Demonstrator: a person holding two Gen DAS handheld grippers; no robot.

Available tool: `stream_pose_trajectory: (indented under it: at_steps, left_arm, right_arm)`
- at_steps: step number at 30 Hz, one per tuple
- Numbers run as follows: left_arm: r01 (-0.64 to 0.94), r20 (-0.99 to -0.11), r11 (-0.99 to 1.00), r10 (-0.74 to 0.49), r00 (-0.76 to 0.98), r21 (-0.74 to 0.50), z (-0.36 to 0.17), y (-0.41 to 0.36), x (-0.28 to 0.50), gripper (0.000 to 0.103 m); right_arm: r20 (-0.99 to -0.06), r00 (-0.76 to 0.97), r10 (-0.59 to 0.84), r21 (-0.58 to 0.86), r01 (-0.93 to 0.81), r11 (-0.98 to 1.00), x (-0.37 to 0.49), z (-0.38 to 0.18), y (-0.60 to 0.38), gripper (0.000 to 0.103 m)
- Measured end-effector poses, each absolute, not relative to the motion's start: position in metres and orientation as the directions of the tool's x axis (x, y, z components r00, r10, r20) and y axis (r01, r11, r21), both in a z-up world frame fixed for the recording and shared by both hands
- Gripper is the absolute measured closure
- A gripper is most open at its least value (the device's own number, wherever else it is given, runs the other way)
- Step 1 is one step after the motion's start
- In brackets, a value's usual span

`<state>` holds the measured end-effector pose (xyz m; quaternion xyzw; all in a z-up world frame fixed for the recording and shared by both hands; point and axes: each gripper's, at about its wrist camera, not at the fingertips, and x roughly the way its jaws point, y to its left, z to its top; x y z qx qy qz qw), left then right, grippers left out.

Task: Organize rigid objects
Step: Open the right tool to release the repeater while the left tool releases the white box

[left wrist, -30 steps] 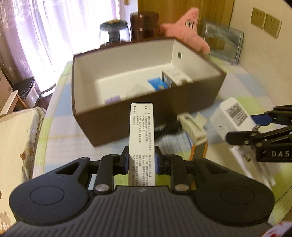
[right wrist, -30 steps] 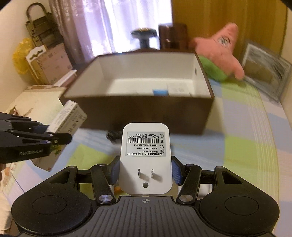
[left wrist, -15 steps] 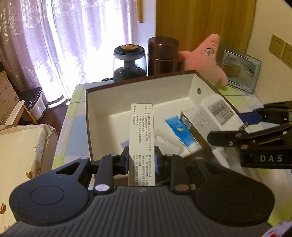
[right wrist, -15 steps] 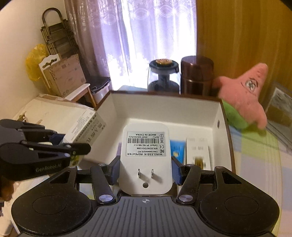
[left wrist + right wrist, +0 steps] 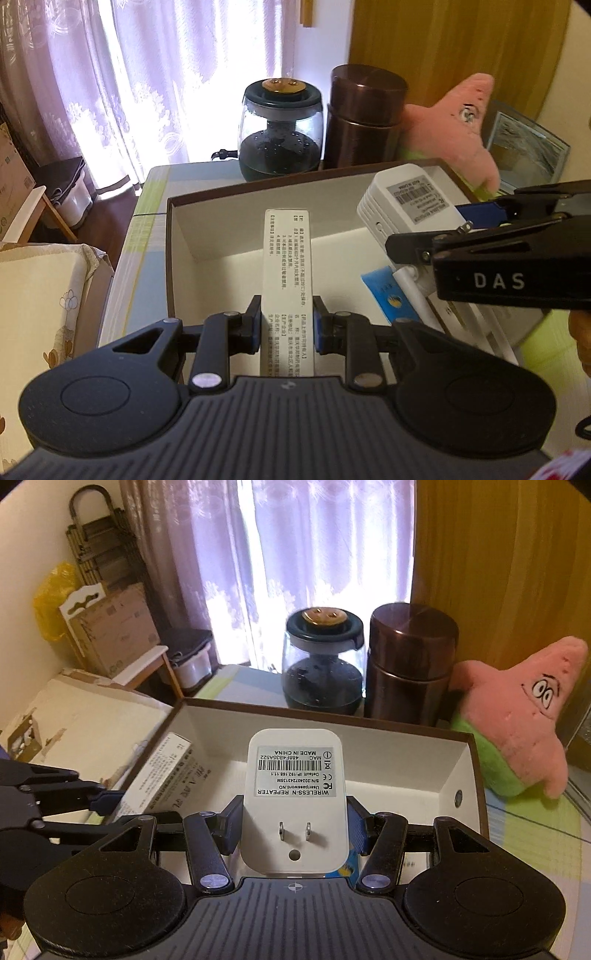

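Note:
My left gripper point(image 5: 287, 325) is shut on a narrow white printed carton point(image 5: 286, 273), held above the open brown box point(image 5: 170, 258) with a white inside. My right gripper point(image 5: 293, 827) is shut on a white wireless repeater plug point(image 5: 295, 797), prongs facing the camera, also over the box point(image 5: 476, 775). In the left wrist view the repeater point(image 5: 406, 206) and right gripper point(image 5: 458, 236) hang at the box's right side. The right wrist view shows the carton point(image 5: 162, 775) and left gripper point(image 5: 99, 801) at the box's left wall. A blue packet point(image 5: 388, 295) lies inside the box.
Behind the box stand a glass jar with a dark lid point(image 5: 323, 664), a brown metal canister point(image 5: 410, 668) and a pink starfish plush point(image 5: 517, 716). A framed picture point(image 5: 524, 155) leans at the far right. Cardboard boxes point(image 5: 110, 631) and a stool sit off the table's left.
Both grippers have travelled forward from in front of the box to above its inside, each still holding its item. The box's front wall has dropped out of view.

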<state>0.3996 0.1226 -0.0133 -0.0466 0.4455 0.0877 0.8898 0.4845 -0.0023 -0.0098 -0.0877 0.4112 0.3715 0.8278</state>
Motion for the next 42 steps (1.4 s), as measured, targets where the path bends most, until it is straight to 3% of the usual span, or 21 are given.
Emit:
stream_pose_trajectory:
  at_steps: [17, 29, 31, 34, 42]
  left_arm:
    - [-0.207, -0.862, 0.978, 0.086, 0.5, -0.022, -0.071, 0.143, 0.466, 0.081]
    - [-0.209, -0.863, 0.977, 0.073, 0.5, -0.038, -0.083, 0.148, 0.474, 0.081]
    - [-0.203, -0.858, 0.979, 0.077, 0.508, -0.033, -0.081, 0.148, 0.474, 0.08]
    - [-0.189, -0.853, 0.982, 0.079, 0.516, -0.023, -0.078, 0.146, 0.474, 0.069]
    - [-0.182, -0.85, 0.983, 0.072, 0.522, -0.028, -0.073, 0.144, 0.463, 0.068]
  right_arm:
    - [-0.836, 0.302, 0.459, 0.171, -0.651, 0.739, 0.543, -0.075, 0.025, 0.05]
    - [-0.805, 0.313, 0.504, 0.234, -0.614, 0.754, 0.549, -0.078, 0.015, 0.045]
    - [-0.808, 0.314, 0.498, 0.232, -0.607, 0.76, 0.548, -0.078, 0.011, 0.045]
    - [-0.81, 0.312, 0.497, 0.238, -0.6, 0.764, 0.545, -0.078, 0.005, 0.045]
    - [-0.803, 0.317, 0.505, 0.248, -0.593, 0.766, 0.534, -0.075, -0.009, 0.043]
